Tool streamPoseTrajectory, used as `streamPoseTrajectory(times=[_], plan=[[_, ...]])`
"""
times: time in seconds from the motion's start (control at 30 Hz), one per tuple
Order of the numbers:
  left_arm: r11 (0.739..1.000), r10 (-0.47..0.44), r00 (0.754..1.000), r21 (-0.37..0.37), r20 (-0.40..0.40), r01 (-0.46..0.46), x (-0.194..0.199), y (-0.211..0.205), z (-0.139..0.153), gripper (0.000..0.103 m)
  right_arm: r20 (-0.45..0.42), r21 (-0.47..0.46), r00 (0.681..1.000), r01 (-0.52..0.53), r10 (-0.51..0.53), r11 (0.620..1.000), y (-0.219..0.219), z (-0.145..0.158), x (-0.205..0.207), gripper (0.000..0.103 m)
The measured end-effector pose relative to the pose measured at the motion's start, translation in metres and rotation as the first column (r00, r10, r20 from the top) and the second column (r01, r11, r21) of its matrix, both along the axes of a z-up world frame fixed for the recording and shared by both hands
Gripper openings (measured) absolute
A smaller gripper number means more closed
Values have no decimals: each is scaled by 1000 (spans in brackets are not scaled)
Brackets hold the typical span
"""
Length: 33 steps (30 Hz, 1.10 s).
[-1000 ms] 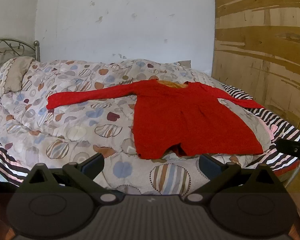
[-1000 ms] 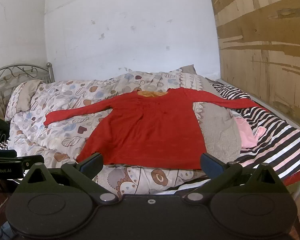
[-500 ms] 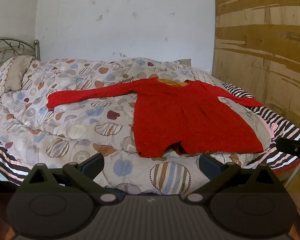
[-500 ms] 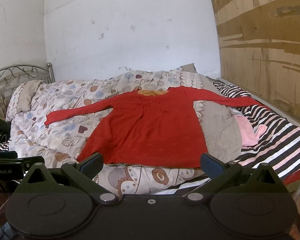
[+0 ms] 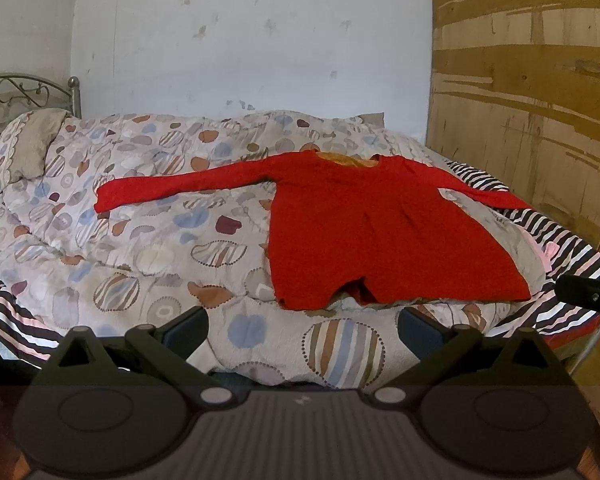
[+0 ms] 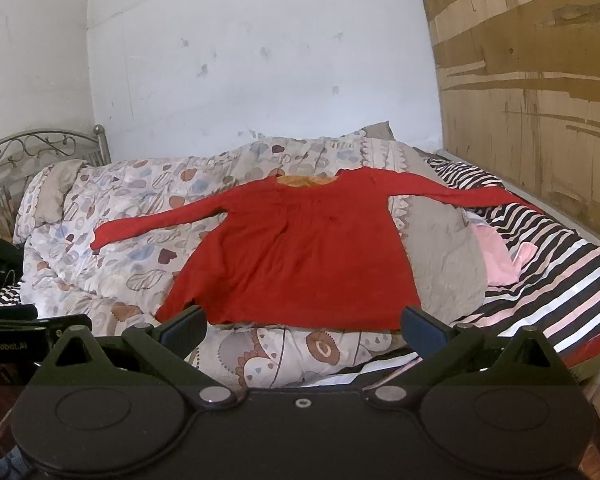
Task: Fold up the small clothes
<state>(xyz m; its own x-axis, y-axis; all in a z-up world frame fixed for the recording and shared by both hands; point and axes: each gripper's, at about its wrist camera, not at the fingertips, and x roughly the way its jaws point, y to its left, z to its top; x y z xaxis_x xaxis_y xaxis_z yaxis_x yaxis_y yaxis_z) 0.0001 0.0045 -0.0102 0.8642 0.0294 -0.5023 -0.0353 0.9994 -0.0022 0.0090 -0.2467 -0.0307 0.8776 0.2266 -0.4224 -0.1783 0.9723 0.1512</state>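
Ahead of both wide-open, empty grippers, left gripper [image 5: 302,326] and right gripper [image 6: 302,324]: red top [image 6: 300,252] spread flat on puffy quilt [image 5: 148,240]. Risk: pinching quilt along with hem, dragging bedding into fold.

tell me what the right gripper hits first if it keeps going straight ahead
Probably the patterned quilt at the bed's near edge, just below the red top's hem; the right gripper is open and empty, but depth is unclear.

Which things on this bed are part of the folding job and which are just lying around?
For the job: red long-sleeved top, left gripper, right gripper, both open.

Lying about: pink garment, patterned duvet, pillow, striped sheet.
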Motion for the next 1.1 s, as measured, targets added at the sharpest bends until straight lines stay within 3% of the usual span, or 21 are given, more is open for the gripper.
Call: streamPoseTrajectory(times=[0.57,1.1], plan=[[1000,1,1000,0,-14,-1,0,1,-2,103,-12,11,1000,-1,1,1000,3,-3,-6,103],[1000,-3,998,17,-69,4,11,-3,-5,103,-77,47,997,4,0,999,-3,-9,3,103]])
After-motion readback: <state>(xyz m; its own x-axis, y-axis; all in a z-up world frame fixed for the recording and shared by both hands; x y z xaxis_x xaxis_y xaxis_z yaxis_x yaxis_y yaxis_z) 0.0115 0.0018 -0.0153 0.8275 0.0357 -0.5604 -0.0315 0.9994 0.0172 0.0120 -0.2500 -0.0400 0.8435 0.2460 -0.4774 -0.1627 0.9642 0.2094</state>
